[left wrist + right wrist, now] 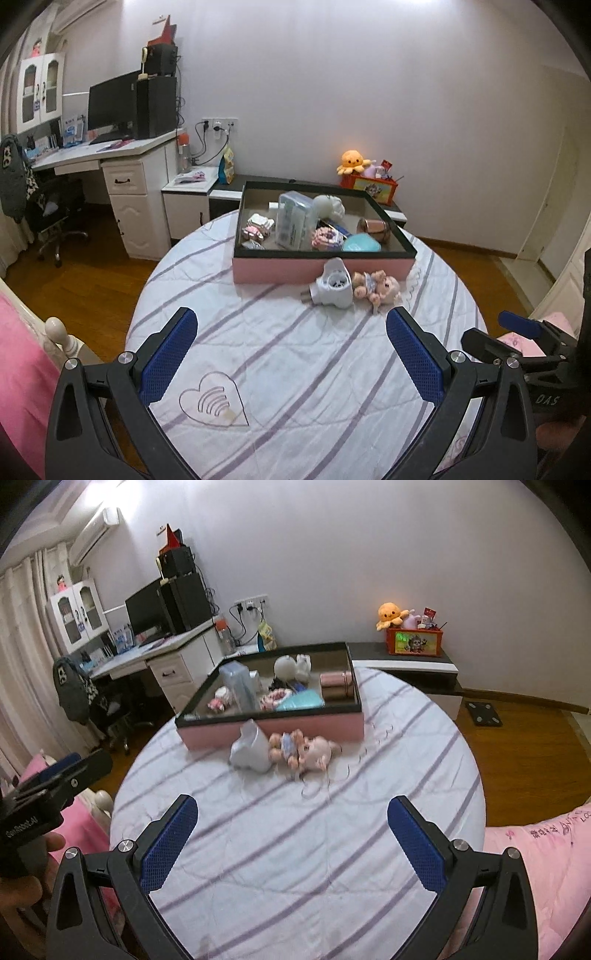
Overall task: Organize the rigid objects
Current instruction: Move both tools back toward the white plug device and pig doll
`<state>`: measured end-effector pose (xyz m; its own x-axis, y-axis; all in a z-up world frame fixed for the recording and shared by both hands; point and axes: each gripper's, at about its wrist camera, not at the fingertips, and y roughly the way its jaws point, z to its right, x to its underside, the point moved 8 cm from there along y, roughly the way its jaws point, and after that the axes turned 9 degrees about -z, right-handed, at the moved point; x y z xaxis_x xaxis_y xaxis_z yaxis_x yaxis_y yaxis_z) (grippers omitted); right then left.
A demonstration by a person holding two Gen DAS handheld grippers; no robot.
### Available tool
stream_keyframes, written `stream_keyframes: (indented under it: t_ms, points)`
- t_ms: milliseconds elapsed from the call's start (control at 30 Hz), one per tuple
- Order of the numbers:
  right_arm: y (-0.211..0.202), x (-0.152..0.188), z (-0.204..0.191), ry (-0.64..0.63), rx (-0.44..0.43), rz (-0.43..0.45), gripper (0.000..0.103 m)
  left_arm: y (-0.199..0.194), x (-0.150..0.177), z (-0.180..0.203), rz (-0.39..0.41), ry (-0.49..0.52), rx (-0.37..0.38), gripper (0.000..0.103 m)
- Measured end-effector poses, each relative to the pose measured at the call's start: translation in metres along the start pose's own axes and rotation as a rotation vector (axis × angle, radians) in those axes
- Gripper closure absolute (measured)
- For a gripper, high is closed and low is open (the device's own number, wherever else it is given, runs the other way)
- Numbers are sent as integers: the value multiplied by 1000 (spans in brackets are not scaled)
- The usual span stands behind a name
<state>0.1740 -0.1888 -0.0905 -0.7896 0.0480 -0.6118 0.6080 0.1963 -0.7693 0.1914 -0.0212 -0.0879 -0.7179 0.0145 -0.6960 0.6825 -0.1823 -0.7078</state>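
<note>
A pink box with a black rim (321, 268) (273, 728) stands at the far side of the striped bedcover and holds several toys and containers. In front of it lie a white plastic gadget (332, 286) (251, 751) and a small baby doll (376, 288) (304, 753), side by side. My left gripper (291, 343) is open and empty, well short of them. My right gripper (291, 830) is open and empty too, hovering over the cover nearer than the doll. The right gripper's side shows in the left wrist view (517, 332), and the left gripper's in the right wrist view (55, 779).
A white desk with monitor (114, 107) and drawers stands at the left. A low dark cabinet with an orange toy box and plush octopus (352, 160) (391, 614) stands behind the bed. A bedpost knob (55, 328) and pink bedding (535, 849) flank the cover.
</note>
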Motion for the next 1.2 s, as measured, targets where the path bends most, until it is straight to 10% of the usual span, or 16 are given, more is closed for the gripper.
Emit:
stream_keyframes:
  t_ms: [1200]
  points:
    - [92,-25,36,10,4,-151,0,124,0,20,-196,8,35,0]
